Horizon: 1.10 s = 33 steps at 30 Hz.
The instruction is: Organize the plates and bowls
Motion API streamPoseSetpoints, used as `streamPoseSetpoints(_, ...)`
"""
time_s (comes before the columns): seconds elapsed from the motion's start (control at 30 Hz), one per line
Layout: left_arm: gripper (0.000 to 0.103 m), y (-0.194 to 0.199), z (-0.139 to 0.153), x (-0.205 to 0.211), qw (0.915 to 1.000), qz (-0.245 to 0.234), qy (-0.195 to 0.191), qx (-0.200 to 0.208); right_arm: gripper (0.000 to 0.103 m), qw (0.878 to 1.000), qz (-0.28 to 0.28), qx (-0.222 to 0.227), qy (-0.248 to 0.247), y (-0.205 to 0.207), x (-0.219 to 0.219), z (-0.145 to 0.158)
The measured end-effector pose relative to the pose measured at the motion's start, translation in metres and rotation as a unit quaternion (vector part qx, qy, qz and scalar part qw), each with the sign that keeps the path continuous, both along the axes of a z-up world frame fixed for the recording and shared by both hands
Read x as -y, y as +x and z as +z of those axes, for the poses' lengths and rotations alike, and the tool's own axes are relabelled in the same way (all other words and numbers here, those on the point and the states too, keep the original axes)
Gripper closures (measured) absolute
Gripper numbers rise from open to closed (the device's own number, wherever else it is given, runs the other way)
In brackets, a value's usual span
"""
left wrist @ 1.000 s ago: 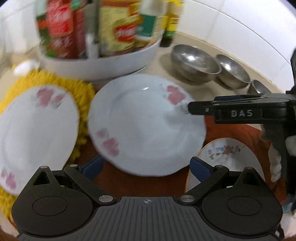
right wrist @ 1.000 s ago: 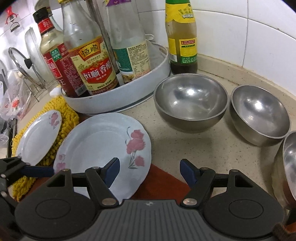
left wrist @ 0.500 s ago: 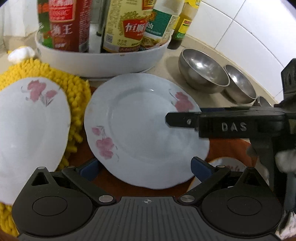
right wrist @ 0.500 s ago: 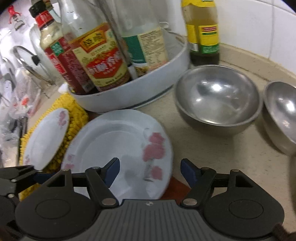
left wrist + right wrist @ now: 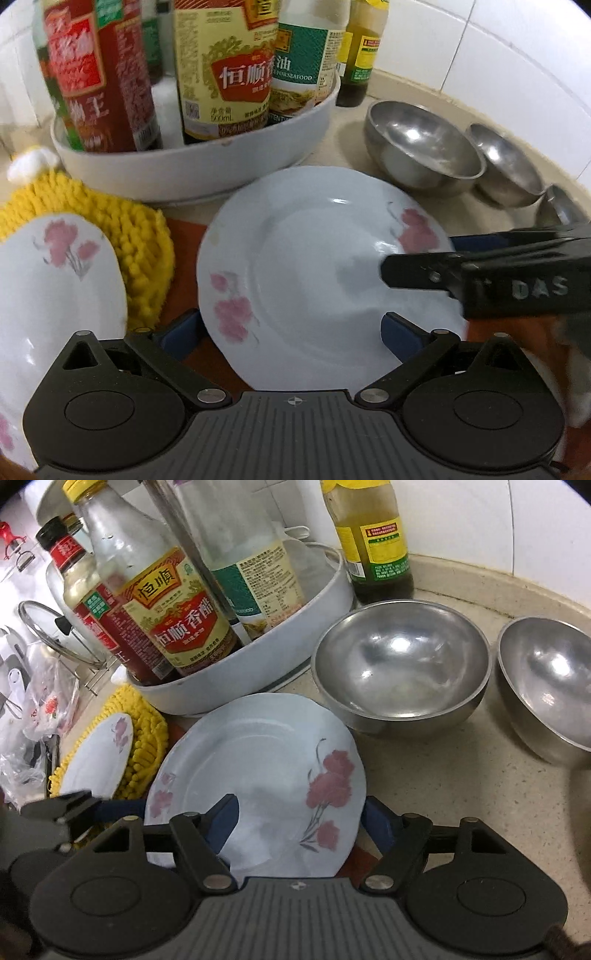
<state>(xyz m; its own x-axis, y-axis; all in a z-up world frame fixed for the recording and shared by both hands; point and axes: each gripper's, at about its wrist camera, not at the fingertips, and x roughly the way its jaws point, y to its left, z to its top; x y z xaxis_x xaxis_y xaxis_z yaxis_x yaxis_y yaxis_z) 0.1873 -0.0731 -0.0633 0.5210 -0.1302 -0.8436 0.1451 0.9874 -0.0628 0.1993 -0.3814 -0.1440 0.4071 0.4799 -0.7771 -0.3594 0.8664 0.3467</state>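
**Both grippers open around the flowered plate**

We see a white plate [image 5: 325, 273] with pink flowers lying flat on a red-brown mat [image 5: 184, 236], in front of a round white tray [image 5: 192, 173] full of sauce bottles. In the left wrist view our left gripper [image 5: 291, 334] has its jaws spread wide, one blue pad on each side of the plate's near edge; the pads do not press on it. In the right wrist view our right gripper [image 5: 299, 821] is open as well: its left pad sits over the plate's surface, its right pad just past the plate's rim, and the jaws have just closed a little with the rim between them. We cannot tell whether that left pad touches the plate.

A second flowered plate [image 5: 55, 291] rests on a yellow knitted cloth [image 5: 144, 236] to the left. To the right, on the beige counter [image 5: 461, 794], stand two steel bowls, the larger bowl [image 5: 402, 668] just beside the plate and the smaller bowl [image 5: 546, 683] next to it. A dark oil bottle [image 5: 373, 542] stands behind them, near the tiled wall.
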Motion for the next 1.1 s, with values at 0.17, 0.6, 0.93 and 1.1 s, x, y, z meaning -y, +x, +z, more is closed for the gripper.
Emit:
streamPoseSetpoints(0.17, 0.002, 0.004, 0.000, 0.003, 1.0000, 0.008, 0.000, 0.000, 0.050, 1.000, -0.018, -0.001, -0.011, 0.000, 0.004, 0.002)
streamPoseSetpoints(0.6, 0.005, -0.003, 0.008, 0.003, 0.9999, 0.015, 0.003, 0.004, 0.054, 0.999, -0.041, -0.012, -0.006, -0.001, 0.007, 0.005)
streamPoseSetpoints(0.93, 0.001, -0.008, 0.003, 0.002, 0.9999, 0.003, 0.005, 0.016, 0.053, 1.000, -0.028, -0.013, -0.001, -0.007, 0.008, 0.002)
streamPoseSetpoints(1.1, 0.000, -0.006, 0.002, 0.005, 0.9999, 0.004, 0.005, 0.013, 0.051, 0.999, -0.030, 0.007, -0.025, -0.015, -0.002, 0.002)
